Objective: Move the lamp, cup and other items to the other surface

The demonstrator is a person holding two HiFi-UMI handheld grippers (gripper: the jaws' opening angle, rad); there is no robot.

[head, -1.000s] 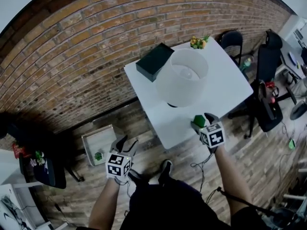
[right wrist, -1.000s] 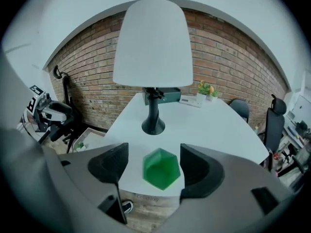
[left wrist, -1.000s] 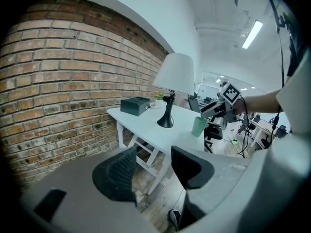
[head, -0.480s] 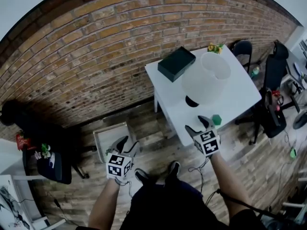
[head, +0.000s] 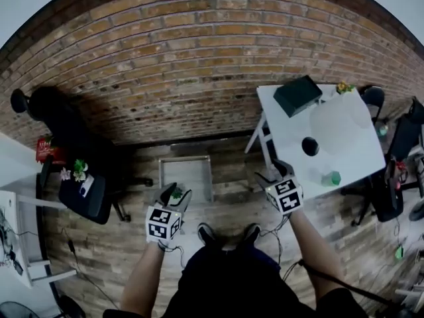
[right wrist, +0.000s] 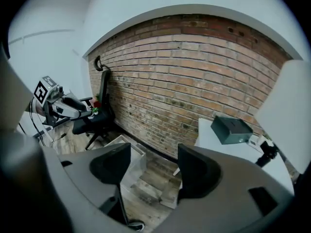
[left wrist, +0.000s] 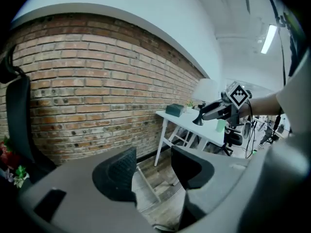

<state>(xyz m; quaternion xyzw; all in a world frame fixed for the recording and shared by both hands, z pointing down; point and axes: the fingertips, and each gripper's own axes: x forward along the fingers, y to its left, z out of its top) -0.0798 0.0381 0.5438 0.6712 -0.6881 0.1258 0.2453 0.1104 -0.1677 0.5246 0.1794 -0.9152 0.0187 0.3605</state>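
Table (head: 354, 167) now sits farther right in frame than before, lamp (head: 338, 121) washed out; my left gripper (head: 173, 192) gapes empty, right gripper (head: 273, 172), just narrowing, likewise.

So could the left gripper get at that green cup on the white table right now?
Probably not. The left gripper hangs open by the tray on the floor, while the green cup stands on the white table far off to the person's right. It looks too far away.

White table (head: 285, 132) bears lamp (head: 341, 124), black box (head: 298, 95), green cup (head: 332, 177), small plant (head: 343, 87).
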